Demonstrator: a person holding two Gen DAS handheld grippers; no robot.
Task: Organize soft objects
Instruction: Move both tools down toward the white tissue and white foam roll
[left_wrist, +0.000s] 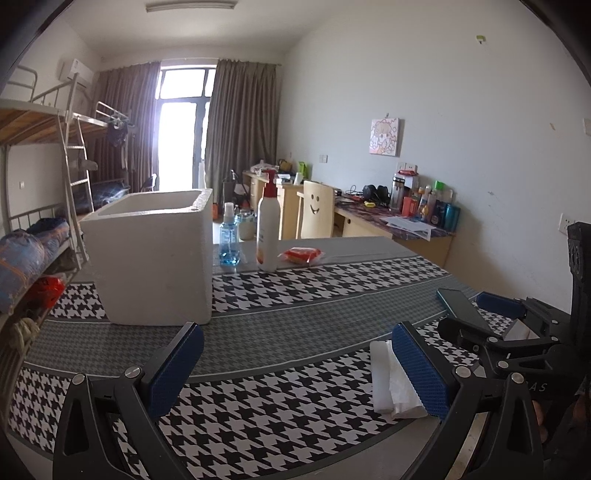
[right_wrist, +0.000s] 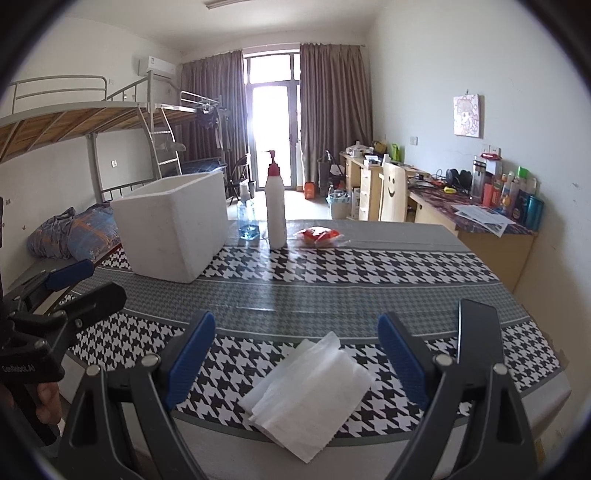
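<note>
Only from the right wrist is the folded white paper tissue seen whole, between the spread right tool; the left tool is likewise spread, empty.

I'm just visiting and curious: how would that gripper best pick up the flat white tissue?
Probably by the far raised edge of the tissue, coming down from above with the open right gripper: it lies flat and limp on the table, so only a pinched fold gives purchase.
</note>
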